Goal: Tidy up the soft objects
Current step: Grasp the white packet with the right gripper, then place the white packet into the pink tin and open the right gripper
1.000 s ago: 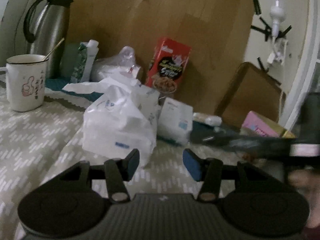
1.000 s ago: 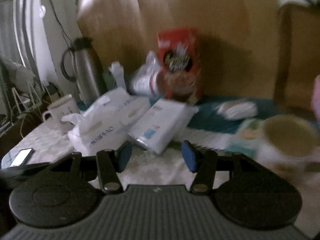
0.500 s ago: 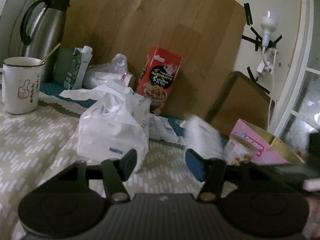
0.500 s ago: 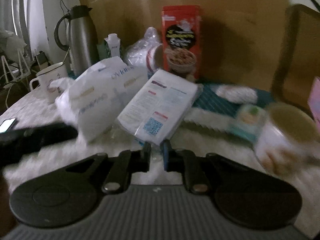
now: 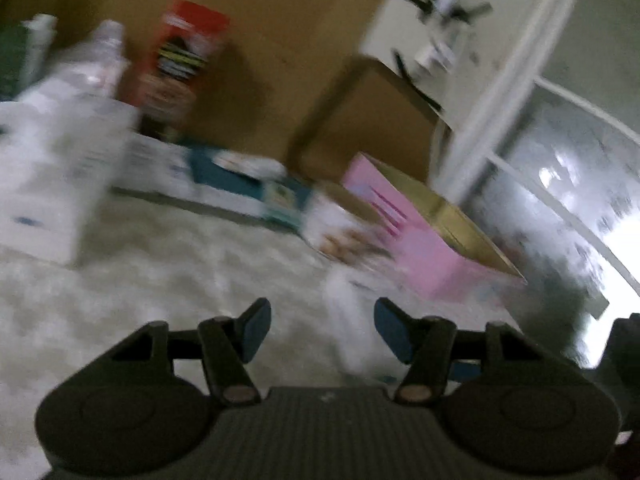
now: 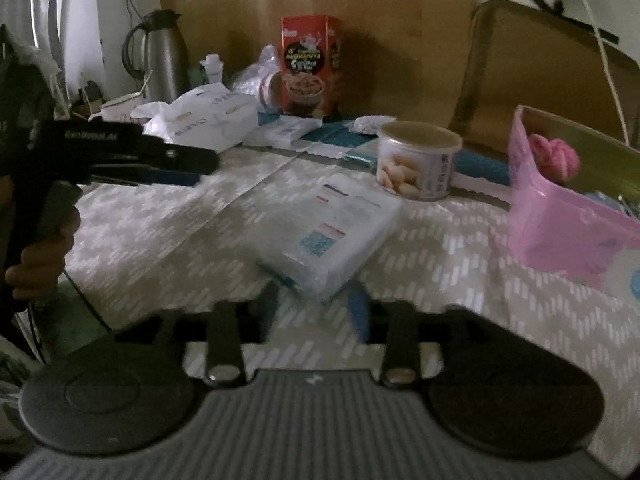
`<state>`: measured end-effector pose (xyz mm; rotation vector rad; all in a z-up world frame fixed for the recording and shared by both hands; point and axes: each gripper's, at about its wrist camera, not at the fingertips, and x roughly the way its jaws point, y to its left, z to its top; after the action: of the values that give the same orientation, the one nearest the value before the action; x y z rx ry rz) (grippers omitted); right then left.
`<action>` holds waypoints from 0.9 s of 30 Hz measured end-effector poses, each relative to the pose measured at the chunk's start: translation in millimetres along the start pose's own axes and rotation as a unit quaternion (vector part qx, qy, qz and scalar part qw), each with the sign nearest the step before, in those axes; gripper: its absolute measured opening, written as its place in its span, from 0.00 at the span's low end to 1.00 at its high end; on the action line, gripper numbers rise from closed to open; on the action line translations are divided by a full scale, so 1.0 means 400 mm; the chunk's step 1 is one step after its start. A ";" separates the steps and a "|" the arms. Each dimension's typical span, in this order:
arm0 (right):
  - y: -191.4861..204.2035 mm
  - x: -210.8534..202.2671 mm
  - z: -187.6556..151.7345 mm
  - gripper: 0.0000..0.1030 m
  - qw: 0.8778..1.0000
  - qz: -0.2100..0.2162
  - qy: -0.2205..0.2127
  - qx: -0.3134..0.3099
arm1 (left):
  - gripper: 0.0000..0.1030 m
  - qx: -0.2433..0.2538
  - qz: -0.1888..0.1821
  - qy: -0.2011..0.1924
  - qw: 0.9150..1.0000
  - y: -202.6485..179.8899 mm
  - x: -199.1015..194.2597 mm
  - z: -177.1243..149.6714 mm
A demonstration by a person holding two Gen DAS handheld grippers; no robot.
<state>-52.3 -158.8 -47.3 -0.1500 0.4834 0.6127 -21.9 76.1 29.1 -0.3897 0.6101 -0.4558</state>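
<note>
Here, right gripper (image 6: 314, 304) open, blurred fingers spread just behind near corner of white tissue pack (image 6: 326, 228); contact with pack not discernible. Pack lies flat on patterned tablecloth (image 6: 168, 232), between snack can (image 6: 418, 160) and gripper, pink box (image 6: 560, 220) to its right. Left gripper (image 5: 320, 330) also open, nothing between pads, hovering over cloth; that view heavily blurred.

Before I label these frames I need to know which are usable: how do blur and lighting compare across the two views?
Left wrist view: heavy motion blur smears the red box and pink box; window glare at right. Right wrist view: dim but sharper; the can is readable, the tissue pack and right gripper slightly smeared.
</note>
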 end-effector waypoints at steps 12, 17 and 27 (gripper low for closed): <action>-0.035 0.034 -0.009 0.32 0.999 -0.011 -0.044 -0.004 | 0.39 0.068 -0.024 0.040 0.997 -0.168 0.124 0.047; -0.110 -0.074 0.001 0.32 0.987 -0.072 -0.142 0.009 | 0.39 0.125 -0.072 0.020 0.989 -0.301 0.192 0.126; -0.353 -0.137 0.032 0.27 0.960 -0.189 -0.191 0.084 | 0.51 0.180 -0.072 0.024 0.981 -0.518 0.468 0.194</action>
<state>-3.6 -298.2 -10.9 0.0400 0.1230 0.2130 102.5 -175.9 100.9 -0.0786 0.5350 -0.7037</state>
